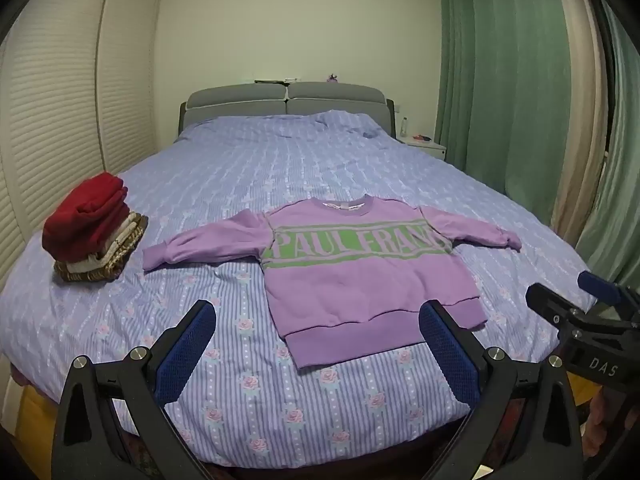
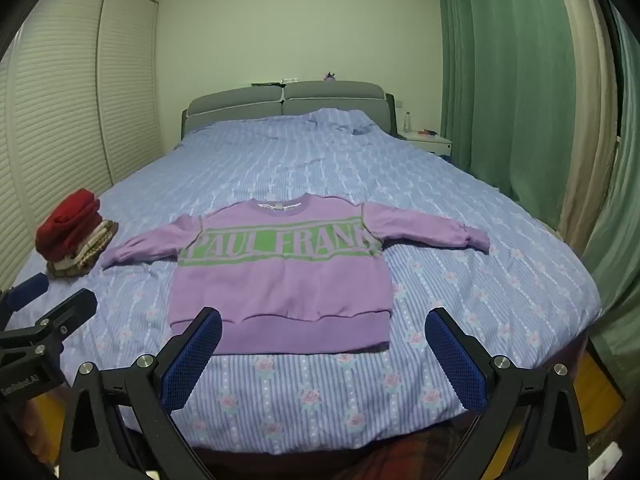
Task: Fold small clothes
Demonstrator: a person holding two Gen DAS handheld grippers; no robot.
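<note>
At the far left of the bed (image 1: 280, 168), a stack of folded clothes (image 1: 94, 232) topped by a red garment is seen, well apart from the work. Toward the near edge, a lilac sweatshirt (image 2: 280, 280) with green lettering is laid flat, face up, sleeves spread to both sides and the hem nearest. The left gripper (image 1: 318, 344) is held above the near edge with jaws spread wide and nothing between them; the right gripper (image 2: 324, 352) is likewise released and empty. The sweatshirt is judged light, soft and limp, likely to sag and crease when lifted, so the left cuff (image 1: 154, 258) and right cuff (image 2: 478, 240), or the shoulder seams, are best pinched.
</note>
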